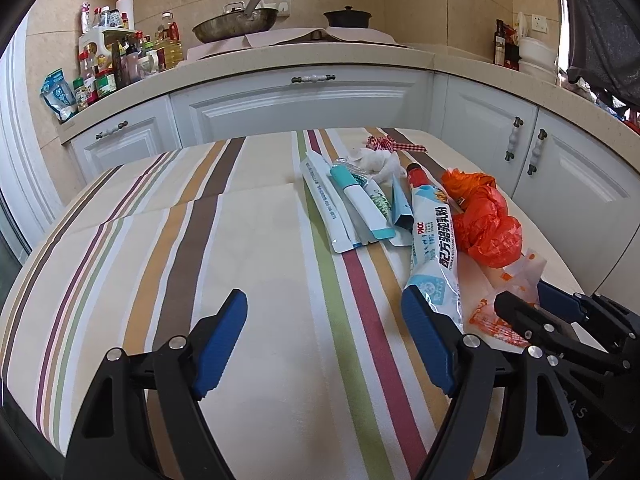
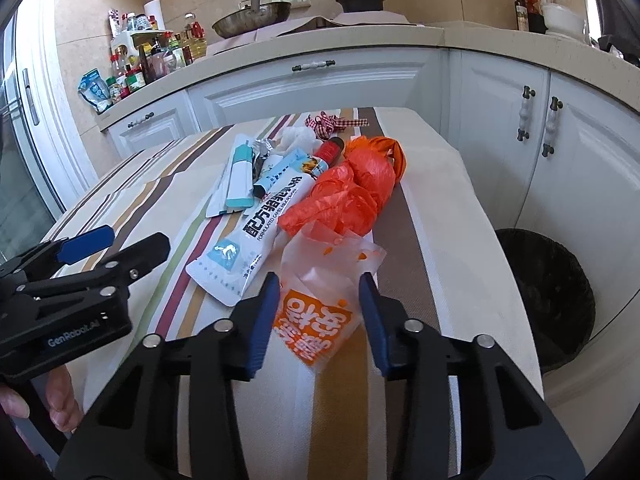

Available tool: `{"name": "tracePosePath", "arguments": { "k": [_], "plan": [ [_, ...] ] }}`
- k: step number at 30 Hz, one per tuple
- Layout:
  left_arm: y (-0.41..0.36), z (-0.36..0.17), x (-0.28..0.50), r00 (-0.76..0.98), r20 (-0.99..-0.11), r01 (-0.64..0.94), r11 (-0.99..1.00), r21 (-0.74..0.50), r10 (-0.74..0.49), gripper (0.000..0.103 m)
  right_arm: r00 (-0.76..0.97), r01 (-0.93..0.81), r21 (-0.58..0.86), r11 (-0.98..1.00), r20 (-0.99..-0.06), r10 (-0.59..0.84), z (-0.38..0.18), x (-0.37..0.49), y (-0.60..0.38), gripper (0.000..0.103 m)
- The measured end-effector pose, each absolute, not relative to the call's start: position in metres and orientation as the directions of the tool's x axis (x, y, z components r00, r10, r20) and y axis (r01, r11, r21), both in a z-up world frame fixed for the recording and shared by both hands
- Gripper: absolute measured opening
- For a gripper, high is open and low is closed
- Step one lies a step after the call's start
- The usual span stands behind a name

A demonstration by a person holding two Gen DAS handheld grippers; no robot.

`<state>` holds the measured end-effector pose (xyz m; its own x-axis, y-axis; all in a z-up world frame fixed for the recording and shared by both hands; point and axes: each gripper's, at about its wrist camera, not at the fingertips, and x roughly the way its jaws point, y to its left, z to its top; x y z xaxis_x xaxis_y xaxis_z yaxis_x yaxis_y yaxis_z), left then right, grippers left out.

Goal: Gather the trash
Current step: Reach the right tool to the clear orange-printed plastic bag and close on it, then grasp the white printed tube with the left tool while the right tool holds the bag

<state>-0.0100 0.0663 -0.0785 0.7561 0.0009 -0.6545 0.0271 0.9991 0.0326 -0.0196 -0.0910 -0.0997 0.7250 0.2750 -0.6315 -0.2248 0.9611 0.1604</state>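
Observation:
A pile of trash lies on the striped tablecloth (image 1: pixel 248 264): a white and blue milk powder pouch (image 1: pixel 434 248), an orange plastic bag (image 1: pixel 486 220), a clear wrapper with orange print (image 2: pixel 316 312), teal and white packets (image 1: pixel 362 204), crumpled tissue (image 1: pixel 376 160) and a red checked ribbon (image 1: pixel 384 142). My right gripper (image 2: pixel 318 292) is open, its fingers on either side of the printed wrapper. My left gripper (image 1: pixel 324 304) is open and empty above the cloth, its right finger beside the pouch. It also shows at the left of the right wrist view (image 2: pixel 128 242).
A black-lined trash bin (image 2: pixel 548 292) stands on the floor to the right of the table. White cabinets (image 1: pixel 304 104) and a counter with a wok (image 1: pixel 236 24), a black pot (image 1: pixel 347 18) and several bottles (image 1: pixel 120 60) lie behind.

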Motion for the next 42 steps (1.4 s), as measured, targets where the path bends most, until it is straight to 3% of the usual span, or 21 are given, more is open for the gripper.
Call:
{"name": "tracePosePath", "arguments": {
  "k": [9, 12, 42],
  "plan": [
    [0.055, -0.082, -0.007, 0.749, -0.662, 0.048, 0.998, 0.036, -0.012, 0.077, 0.733, -0.242, 0.154, 0.958, -0.618, 0.285, -0.095, -0.029, -0.095, 0.03],
    [0.051, -0.082, -0.007, 0.749, -0.662, 0.055, 0.998, 0.036, -0.018, 0.077, 0.732, -0.248, 0.16, 0.956, -0.615, 0.293, -0.091, -0.032, -0.098, 0.014],
    [0.019, -0.084, 0.011, 0.714, -0.697, 0.116, 0.993, 0.021, -0.069, 0.077, 0.798, -0.203, 0.101, 0.974, -0.559, 0.224, -0.064, -0.039, -0.131, 0.012]
  ]
}}
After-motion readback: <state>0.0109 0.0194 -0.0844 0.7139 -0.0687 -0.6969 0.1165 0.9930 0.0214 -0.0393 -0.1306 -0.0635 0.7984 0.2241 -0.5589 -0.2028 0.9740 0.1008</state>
